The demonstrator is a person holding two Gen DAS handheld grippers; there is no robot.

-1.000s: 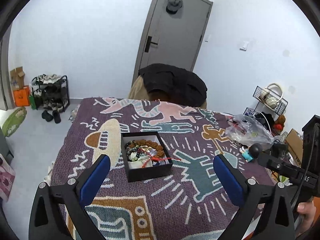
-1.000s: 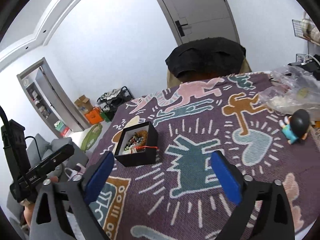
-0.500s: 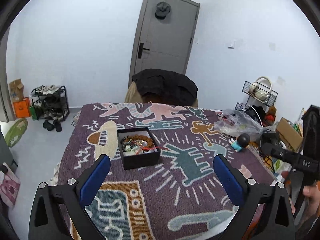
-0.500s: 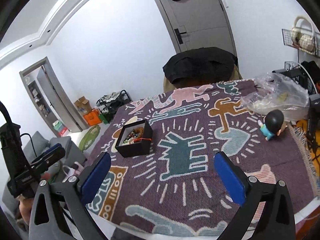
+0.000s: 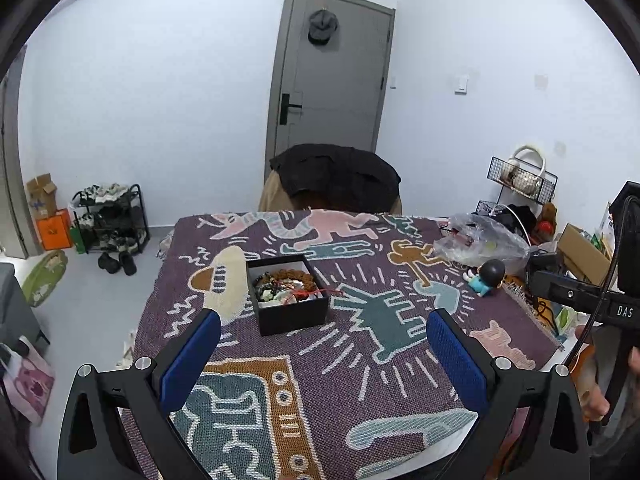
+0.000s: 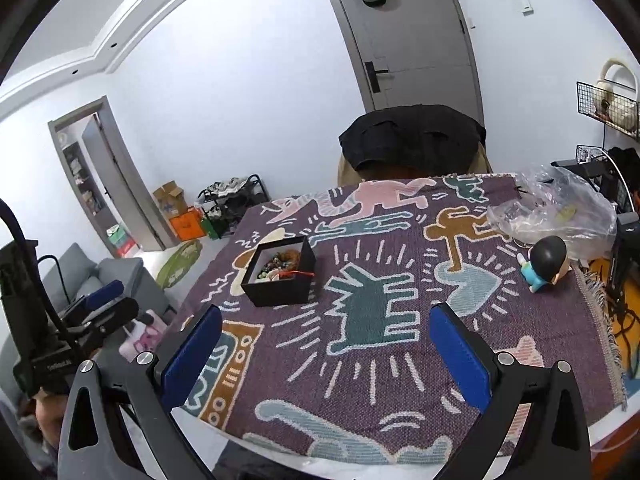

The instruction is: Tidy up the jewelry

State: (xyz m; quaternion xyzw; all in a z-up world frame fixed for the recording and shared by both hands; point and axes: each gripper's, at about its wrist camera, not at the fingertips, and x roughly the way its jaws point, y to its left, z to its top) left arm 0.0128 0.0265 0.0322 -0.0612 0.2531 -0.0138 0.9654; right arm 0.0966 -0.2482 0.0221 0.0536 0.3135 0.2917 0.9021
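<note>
**Both grippers empty, standing off from the jewelry box**

Step in hand, as judged: you are either at the very start or at a pause between picks. Nothing is held. Your left gripper [image 5: 320,354] has its blue pads spread wide with only blanket showing between them; your right gripper [image 6: 326,356] is likewise spread and empty. Both hang above the near edge of the counter [image 5: 516,420].

Where the work is: the black jewelry box [image 5: 287,300], lid off, sits ahead of the left gripper, slightly toward its left finger, and well clear of both pads. From the right gripper it lies ahead and to the left [image 6: 280,276]. The patterned blanket [image 6: 372,312] covers the counter under it.

Next move, as judged: bring one gripper forward and down over the open box, narrow the fingers, and single out one strand. The red cord [image 5: 322,290] draped over the box's right rim looks the easiest to isolate. Beads lie tangled, so expect neighbours to lift with it.

Count:
- jewelry box: 1
- pieces inside: several bead strands, too tangled and small to count
- red cord: 1
- toy figurine [image 6: 546,264]: 1, ahead and right of the right gripper
- clear plastic bag [image 6: 560,208]: 1, beyond the figurine
</note>
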